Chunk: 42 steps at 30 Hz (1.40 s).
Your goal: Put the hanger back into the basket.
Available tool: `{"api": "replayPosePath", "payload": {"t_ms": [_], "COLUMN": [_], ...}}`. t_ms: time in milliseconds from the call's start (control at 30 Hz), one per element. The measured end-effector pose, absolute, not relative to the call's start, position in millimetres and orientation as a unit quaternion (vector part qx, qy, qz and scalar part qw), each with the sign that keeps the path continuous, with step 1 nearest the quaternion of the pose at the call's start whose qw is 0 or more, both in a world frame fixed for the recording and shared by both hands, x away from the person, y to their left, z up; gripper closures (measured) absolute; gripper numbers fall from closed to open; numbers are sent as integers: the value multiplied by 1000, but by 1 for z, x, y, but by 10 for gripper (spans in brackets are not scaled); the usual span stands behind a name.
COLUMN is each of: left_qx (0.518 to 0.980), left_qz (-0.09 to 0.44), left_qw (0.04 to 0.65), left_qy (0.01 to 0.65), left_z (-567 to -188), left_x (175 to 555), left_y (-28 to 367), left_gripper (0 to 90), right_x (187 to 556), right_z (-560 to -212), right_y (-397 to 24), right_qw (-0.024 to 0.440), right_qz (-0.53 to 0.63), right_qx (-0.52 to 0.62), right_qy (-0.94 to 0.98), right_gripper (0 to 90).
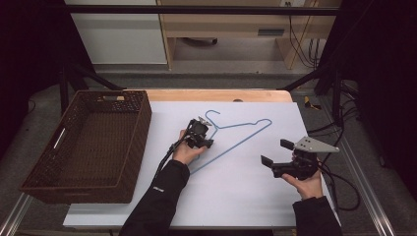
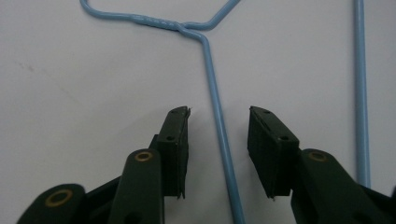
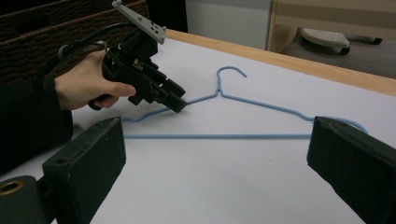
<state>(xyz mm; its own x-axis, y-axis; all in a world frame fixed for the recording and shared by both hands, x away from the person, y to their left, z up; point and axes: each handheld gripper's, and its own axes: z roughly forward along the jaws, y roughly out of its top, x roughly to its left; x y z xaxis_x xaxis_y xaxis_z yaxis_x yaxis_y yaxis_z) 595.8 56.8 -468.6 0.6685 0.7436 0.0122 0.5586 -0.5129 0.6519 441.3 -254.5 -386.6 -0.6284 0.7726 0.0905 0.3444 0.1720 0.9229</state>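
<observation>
Sleeves and forearms are coming in along the bottom edge of the high view, and the left gripper (image 1: 200, 133) is sitting just left of centre, tipped down onto the sloping shoulder wire of the blue hanger (image 1: 231, 140), which is lying flat on the white sheet (image 1: 236, 196) in the middle of the frame with its hook pointing toward the top. Over at lower right the right gripper (image 1: 273, 153) is hovering off the hanger, well apart from it, jaws standing wide with nothing between them. A brown wicker basket (image 1: 39, 182) is taking up the left side of the frame. Switching to the left gripper view: two black jaws are rising from the bottom edge, and the hanger (image 2: 219, 126) wire is running straight up between them toward its twisted neck at the top centre; the pads are standing apart on either side of the wire, a gap showing on both sides, not pressing it. Now the right gripper view: its own two jaws are framing the lower corners, spread wide, and beyond them the hanger (image 3: 261, 121) is lying across the centre, with the left gripper (image 3: 180, 103) at upper left, nose down on the wire.
</observation>
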Motion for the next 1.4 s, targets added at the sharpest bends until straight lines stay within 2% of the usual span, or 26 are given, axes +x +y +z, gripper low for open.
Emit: {"api": "replayPosePath", "payload": {"t_ms": [300, 333, 600, 1400], "left_qx": [850, 848, 843, 841], "left_qz": [160, 160, 160, 191], "left_qw": [320, 319, 316, 301], "left_qy": [388, 391, 405, 408], "left_z": [-470, -470, -470, -466], "left_x": [591, 590, 590, 584], "left_y": [54, 53, 52, 46], "left_gripper": [696, 741, 851, 869], "right_x": [441, 441, 442, 446], "right_z": [-386, -386, -387, -390], "right_y": [-255, -255, -254, -250], "right_qw": [205, 204, 204, 199], "right_qz": [521, 521, 519, 514], "right_qx": [379, 379, 379, 379], "right_qy": [737, 737, 738, 743], "right_gripper": [50, 50, 49, 50]}}
